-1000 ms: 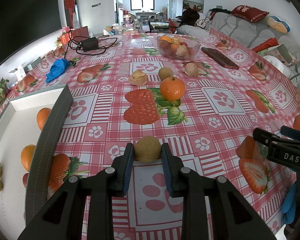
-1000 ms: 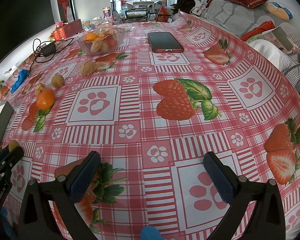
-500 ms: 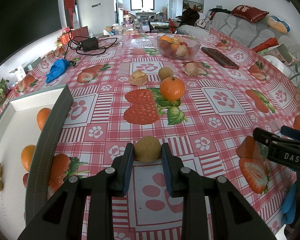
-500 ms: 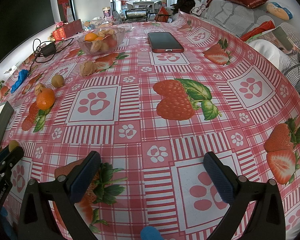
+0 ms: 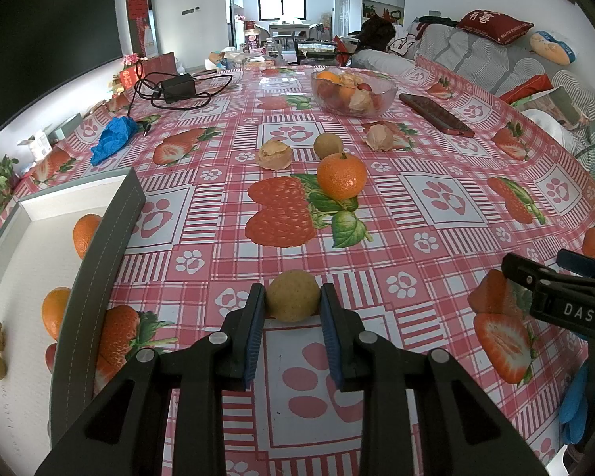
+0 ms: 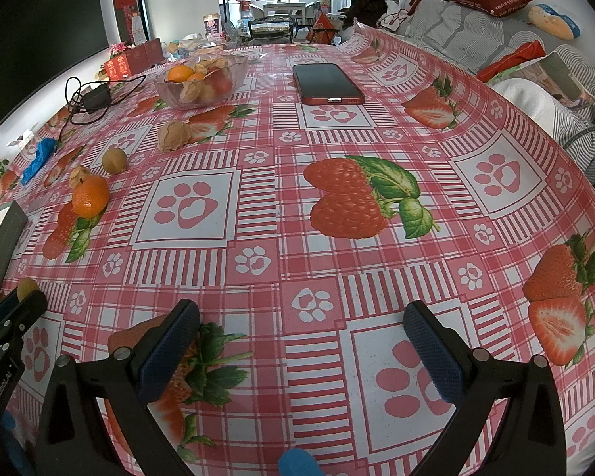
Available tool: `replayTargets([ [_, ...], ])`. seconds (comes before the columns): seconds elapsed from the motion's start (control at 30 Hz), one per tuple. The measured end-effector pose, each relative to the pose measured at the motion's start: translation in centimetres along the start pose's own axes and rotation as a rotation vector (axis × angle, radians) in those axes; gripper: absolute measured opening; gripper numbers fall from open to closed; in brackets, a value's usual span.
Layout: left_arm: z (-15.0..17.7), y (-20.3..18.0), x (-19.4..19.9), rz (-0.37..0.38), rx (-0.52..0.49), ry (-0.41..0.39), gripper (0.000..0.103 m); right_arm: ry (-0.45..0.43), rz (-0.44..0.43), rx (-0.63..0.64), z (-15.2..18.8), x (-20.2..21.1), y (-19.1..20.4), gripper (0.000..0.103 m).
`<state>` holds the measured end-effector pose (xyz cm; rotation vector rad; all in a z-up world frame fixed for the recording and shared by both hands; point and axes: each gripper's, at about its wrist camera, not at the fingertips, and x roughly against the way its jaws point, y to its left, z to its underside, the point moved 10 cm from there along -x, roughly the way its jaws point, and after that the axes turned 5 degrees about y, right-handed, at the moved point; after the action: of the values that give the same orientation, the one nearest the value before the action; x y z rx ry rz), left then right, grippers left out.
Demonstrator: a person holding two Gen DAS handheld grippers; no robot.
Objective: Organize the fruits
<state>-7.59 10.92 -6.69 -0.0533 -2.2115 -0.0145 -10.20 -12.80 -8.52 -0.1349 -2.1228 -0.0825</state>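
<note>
Tan-skinned round fruit (image 5: 293,296) sits pinched between the left gripper (image 5: 292,309) pads near the tabletop's near edge, beside the white tray (image 5: 111,214); the right gripper (image 6: 301,341) gapes wide over bare cloth.

A round tan longan (image 5: 293,295) sits on the table, pinched between the left gripper's (image 5: 292,309) pads. Farther off lie an orange mandarin (image 5: 341,176), a second longan (image 5: 328,145) just behind it, and two papery husked fruits (image 5: 274,154). More fruit fills the glass bowl (image 5: 354,91) and the tray (image 5: 27,277).
</note>
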Motion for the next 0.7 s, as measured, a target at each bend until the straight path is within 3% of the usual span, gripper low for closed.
replayTargets([
  [0.7, -0.02, -0.1, -0.02, -0.001, -0.001, 0.0, 0.03, -0.001, -0.001, 0.001, -0.04, -0.02, -0.03, 0.103],
])
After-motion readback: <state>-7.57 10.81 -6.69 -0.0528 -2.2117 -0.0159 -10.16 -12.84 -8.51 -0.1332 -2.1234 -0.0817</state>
